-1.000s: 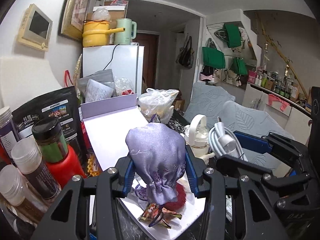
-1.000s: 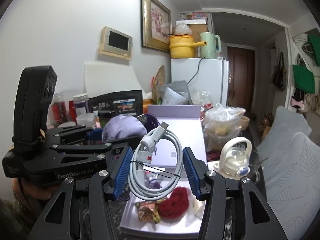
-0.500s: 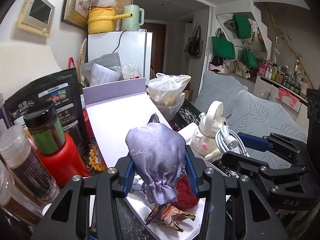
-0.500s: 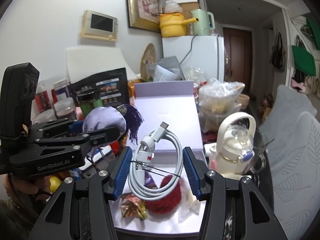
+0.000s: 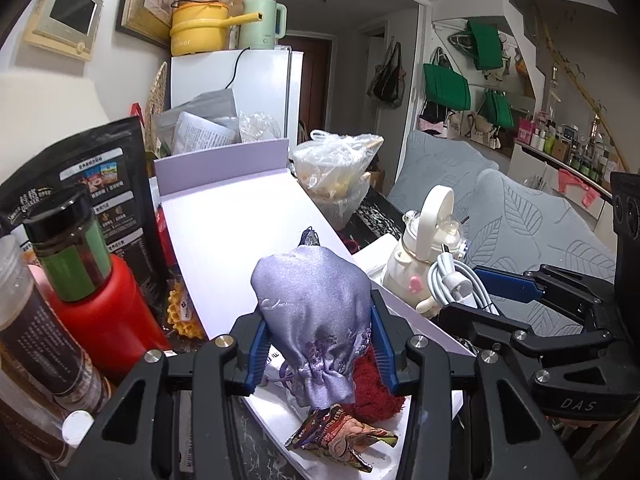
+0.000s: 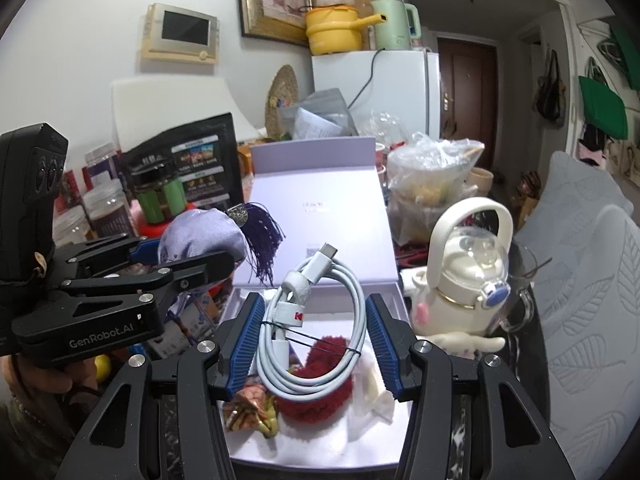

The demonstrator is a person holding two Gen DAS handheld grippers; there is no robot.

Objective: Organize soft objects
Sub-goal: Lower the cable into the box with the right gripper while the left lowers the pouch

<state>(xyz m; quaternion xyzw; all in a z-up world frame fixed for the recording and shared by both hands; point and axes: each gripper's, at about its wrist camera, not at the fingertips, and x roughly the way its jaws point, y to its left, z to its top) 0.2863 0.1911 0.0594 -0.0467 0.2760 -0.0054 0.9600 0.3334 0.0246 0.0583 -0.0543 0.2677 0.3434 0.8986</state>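
Note:
My left gripper (image 5: 318, 344) is shut on a lavender satin pouch (image 5: 316, 316) with a purple tassel (image 6: 262, 238), held over the open white box (image 5: 224, 240). My right gripper (image 6: 312, 344) is shut on a coiled white USB cable (image 6: 316, 332), also above the box (image 6: 320, 444). In the box lie a red fuzzy item (image 6: 320, 392), a crumpled snack wrapper (image 6: 250, 404) and a white piece (image 6: 374, 392). The left gripper with the pouch (image 6: 200, 236) shows at the left of the right wrist view; the right gripper's cable (image 5: 456, 284) shows at the right of the left wrist view.
A white kettle-shaped bottle (image 6: 468, 268) stands right of the box. Jars, a red bottle (image 5: 100, 312) and a black bag (image 5: 92, 184) crowd the left. A plastic bag of food (image 5: 340, 168) sits behind the box. A grey sofa (image 5: 520, 216) is at right.
Both grippers have moved forward and a little lower over the box, still holding the pouch and the cable. The box contents have not moved.

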